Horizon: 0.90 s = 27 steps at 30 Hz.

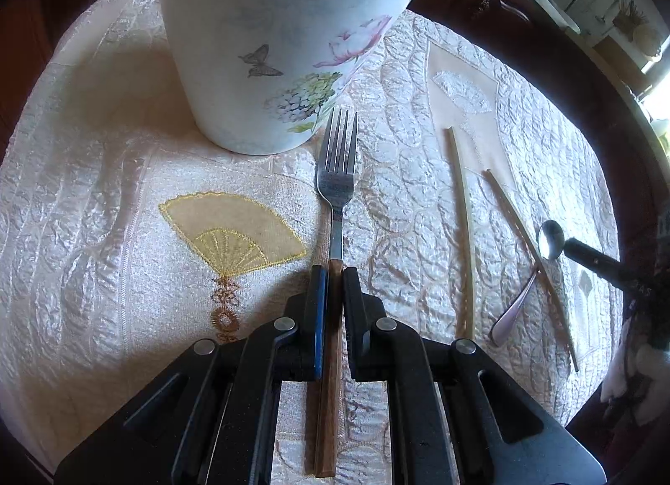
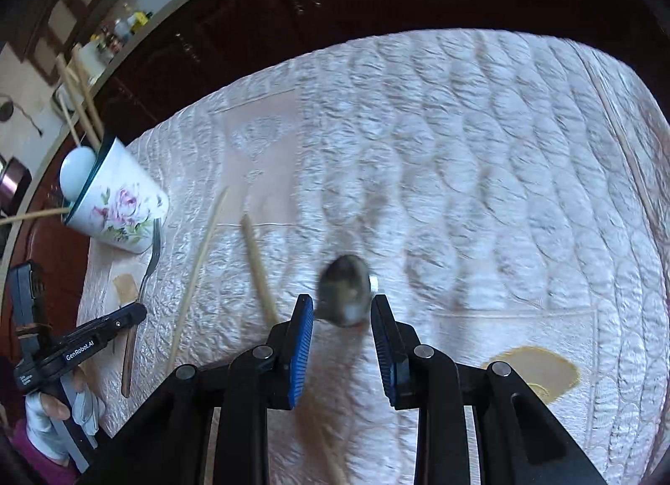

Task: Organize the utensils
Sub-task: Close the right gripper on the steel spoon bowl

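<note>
Clearly the left claw point(image 1: 333, 275) is clenched on the fork point(image 1: 336, 175), its pads pressed against the wooden handle just behind the metal neck. The fork lies flat on the quilted cloth of the surface point(image 1: 104, 200), tines pointing at the base of the floral cup point(image 1: 268, 45) and stopping just short of it. The handle's rear runs under the claw body, so only parts of it show. The cup's top is cut off by the frame edge in the left wrist view; in the right wrist view the cup point(image 2: 119, 208) holds several chopsticks and a pale round object, hard to identify.

To the right of the cup lie two loose chopsticks point(image 1: 462, 233), apart at their far ends. A metal spoon point(image 1: 540, 263) crosses the outer chopstick, bowl away from the cup. A dark finger of the right claw point(image 2: 341, 309) reaches in beside the spoon's bowl in the left wrist view.

Seen from the right wrist, that claw is released, jaws spread on either side of the spoon's bowl point(image 2: 345, 292). The view is motion-blurred, so whether a pad touches the bowl cannot be told, and the spoon's handle is hidden below.
</note>
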Available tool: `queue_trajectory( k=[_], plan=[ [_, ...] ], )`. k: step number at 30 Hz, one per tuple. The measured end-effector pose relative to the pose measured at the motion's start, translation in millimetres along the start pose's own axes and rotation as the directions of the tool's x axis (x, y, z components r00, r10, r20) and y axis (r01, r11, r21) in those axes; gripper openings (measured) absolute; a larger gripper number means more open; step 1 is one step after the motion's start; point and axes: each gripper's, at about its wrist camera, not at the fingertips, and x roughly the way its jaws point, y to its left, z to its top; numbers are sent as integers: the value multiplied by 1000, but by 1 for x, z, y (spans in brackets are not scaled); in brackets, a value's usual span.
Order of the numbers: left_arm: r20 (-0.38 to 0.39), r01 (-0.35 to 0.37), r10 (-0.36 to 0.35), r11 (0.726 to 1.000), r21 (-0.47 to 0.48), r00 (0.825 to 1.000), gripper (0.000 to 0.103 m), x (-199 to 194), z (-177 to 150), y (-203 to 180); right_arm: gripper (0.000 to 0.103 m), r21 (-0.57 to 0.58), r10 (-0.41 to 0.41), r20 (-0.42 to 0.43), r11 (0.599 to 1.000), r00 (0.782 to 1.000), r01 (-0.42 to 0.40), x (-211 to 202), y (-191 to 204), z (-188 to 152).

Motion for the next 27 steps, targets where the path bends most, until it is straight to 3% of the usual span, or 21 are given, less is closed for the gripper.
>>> queue_trajectory(
  k=[4, 8, 11, 13, 27],
  plan=[
    [-11, 39, -39, 999, -20, 999, 17, 2, 6, 1, 27, 31, 26, 8, 999, 1000, -26, -2, -25, -3],
    [3, -1, 1, 999, 49, 1000, 17, 3, 2, -10, 26, 27, 87, 29, 996, 996, -88, 8, -26, 2],
    [-1, -5, 5, 998, 60, 1000, 7, 4, 1, -11, 7, 27, 89, 37, 996, 995, -90, 14, -25, 6],
    [-8, 11, -11, 999, 43, 1000, 6, 4, 1, -8, 5, 44, 109, 40, 993, 993, -110, 10, -29, 3],
    [-80, 69, -60, 991, 114, 995, 6, -25, -54, -5, 5, 149, 0, 59, 989, 998, -9, -52, -107, -36]
  ],
)
